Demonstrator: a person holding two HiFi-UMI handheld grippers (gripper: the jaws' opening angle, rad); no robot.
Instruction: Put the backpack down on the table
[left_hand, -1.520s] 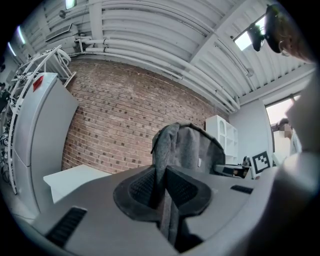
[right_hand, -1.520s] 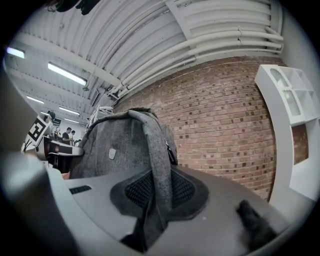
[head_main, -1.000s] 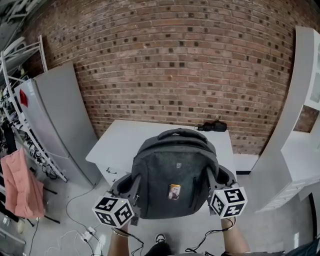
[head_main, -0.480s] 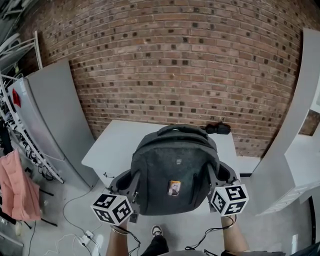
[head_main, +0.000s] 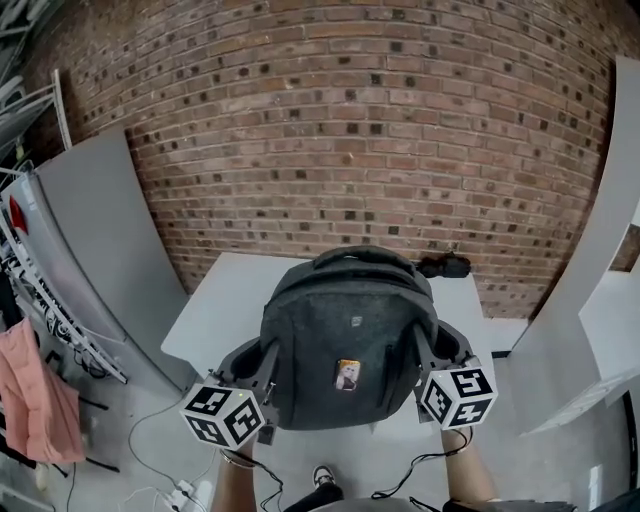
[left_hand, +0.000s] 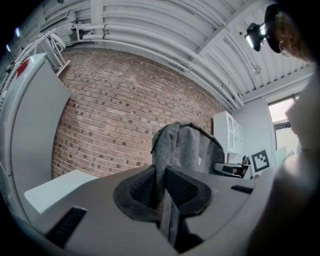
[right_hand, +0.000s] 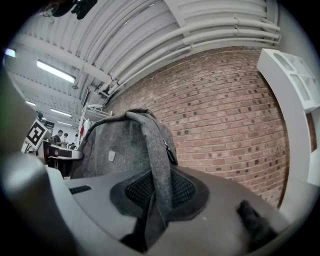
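Right, biggest first: brick wall (head_main: 340, 120) fills the background of the head view, with a grey panel (head_main: 100, 240) leaning at the left and a white cabinet (head_main: 600, 300) at the right edge. White table (head_main: 215, 310) sits against the wall, directly ahead of you. The backpack (head_main: 345, 340) is a grey fabric pack, upright, front face toward you, and it covers the middle and near part of the table in the head view. You've got it pinned between both grippers at its two lower sides. I can't tell whether its base touches the tabletop; the pack hides that edge. Left gripper (left_hand: 162, 187): jaws almost together, both mesh pads pressed onto a thin fold of grey fabric at the pack's left side, with the strip running out between them toward the camera. Right gripper (right_hand: 160, 187): same story, jaws only a sliver apart and clamped on the fabric edge at the pack's right side, next to the zip. Both grippers point level at the wall. Your two marker cubes, left cube (head_main: 222, 415) and right cube (head_main: 458, 397), sit just below the pack's bottom corners. Pink cloth (head_main: 40, 400) hangs on the rack at far left, well apart from the table. Top handle (head_main: 365, 258) arches over the pack's far end. Small black item (head_main: 445, 267) lies on the table's far right corner, near the wall. Tiny patch (head_main: 348, 375) sits on the pack's front, low and centred.
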